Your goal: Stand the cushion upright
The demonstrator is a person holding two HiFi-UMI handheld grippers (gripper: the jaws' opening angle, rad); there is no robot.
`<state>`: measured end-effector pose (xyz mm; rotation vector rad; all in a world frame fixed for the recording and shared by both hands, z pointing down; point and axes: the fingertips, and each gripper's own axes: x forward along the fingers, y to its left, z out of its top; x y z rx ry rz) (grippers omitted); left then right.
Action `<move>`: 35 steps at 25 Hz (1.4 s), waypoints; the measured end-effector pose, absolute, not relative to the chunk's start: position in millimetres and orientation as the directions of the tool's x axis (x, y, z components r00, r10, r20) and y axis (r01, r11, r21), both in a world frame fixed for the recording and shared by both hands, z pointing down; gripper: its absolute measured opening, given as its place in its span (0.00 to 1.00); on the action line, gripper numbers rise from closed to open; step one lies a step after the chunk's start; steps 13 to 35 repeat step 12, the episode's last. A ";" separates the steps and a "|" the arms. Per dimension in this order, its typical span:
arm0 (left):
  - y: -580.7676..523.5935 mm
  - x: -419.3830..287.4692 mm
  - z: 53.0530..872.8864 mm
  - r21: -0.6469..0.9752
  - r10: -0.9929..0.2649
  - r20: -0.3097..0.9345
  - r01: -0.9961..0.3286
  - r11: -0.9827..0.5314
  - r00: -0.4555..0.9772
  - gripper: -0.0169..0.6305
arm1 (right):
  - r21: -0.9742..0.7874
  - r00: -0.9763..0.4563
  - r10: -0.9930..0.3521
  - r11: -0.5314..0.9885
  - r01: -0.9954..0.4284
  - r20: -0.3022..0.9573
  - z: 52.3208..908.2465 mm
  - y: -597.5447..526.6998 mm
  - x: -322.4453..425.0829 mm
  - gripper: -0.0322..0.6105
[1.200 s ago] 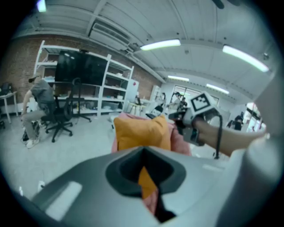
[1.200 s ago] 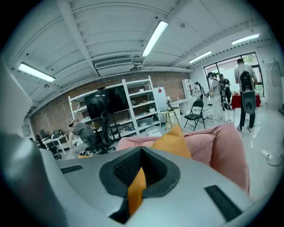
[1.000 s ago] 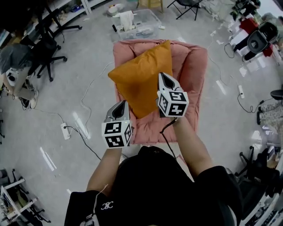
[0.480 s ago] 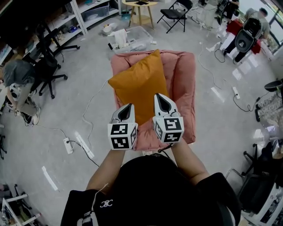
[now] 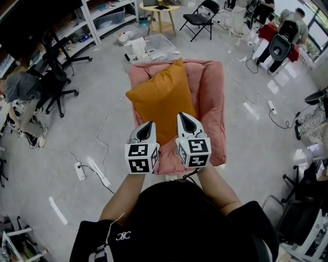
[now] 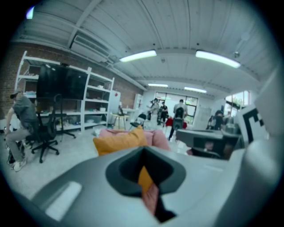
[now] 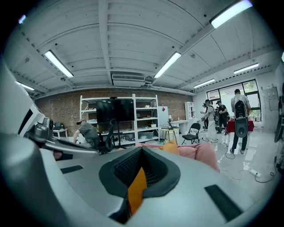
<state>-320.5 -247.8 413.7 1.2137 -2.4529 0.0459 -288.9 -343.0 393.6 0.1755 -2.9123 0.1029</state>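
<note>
An orange cushion leans tilted against the back of a pink padded chair, one corner pointing up and one down. My left gripper and right gripper hover side by side over the chair's near edge, flanking the cushion's lower corner. Both have their jaws together with nothing between them. Whether the tips touch the cushion I cannot tell. In the left gripper view the cushion and chair lie ahead, beyond the shut jaws. The right gripper view shows the cushion's top corner above the pink chair.
A clear plastic bin stands on the floor behind the chair. An office chair and a seated person are at the left. A power strip and cables lie on the floor. A folding chair and people stand further back.
The right gripper has drawn back from the cushion's right side toward the chair's near edge. The left gripper has come up beside it. The cushion stays leaning on the chair back.
</note>
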 end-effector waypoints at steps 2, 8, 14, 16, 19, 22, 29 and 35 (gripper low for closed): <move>-243.5 -321.1 414.3 0.145 -0.756 0.368 -0.770 0.621 -0.541 0.03 | -0.053 -0.968 -0.113 0.990 -0.128 0.223 393.6 -338.7 -288.9 0.05; -242.5 -322.3 410.7 0.146 -0.756 0.366 -0.768 0.623 -0.543 0.03 | -0.053 -0.967 -0.110 0.991 -0.126 0.232 392.8 -337.7 -289.3 0.05; -248.7 -320.4 407.9 0.144 -0.757 0.364 -0.770 0.621 -0.543 0.03 | -0.056 -0.967 -0.107 0.991 -0.123 0.233 392.9 -342.6 -287.9 0.05; -248.7 -320.4 407.9 0.144 -0.757 0.364 -0.770 0.621 -0.543 0.03 | -0.056 -0.967 -0.107 0.991 -0.123 0.233 392.9 -342.6 -287.9 0.05; -248.7 -320.4 407.9 0.144 -0.757 0.364 -0.770 0.621 -0.543 0.03 | -0.056 -0.967 -0.107 0.991 -0.123 0.233 392.9 -342.6 -287.9 0.05; -248.7 -320.4 407.9 0.144 -0.757 0.364 -0.770 0.621 -0.543 0.03 | -0.056 -0.967 -0.107 0.991 -0.123 0.233 392.9 -342.6 -287.9 0.05; -248.7 -320.4 407.9 0.144 -0.757 0.364 -0.770 0.621 -0.543 0.03 | -0.056 -0.967 -0.107 0.991 -0.123 0.233 392.9 -342.6 -287.9 0.05; -248.7 -320.4 407.9 0.144 -0.757 0.364 -0.770 0.621 -0.543 0.03 | -0.056 -0.967 -0.107 0.991 -0.123 0.233 392.9 -342.6 -287.9 0.05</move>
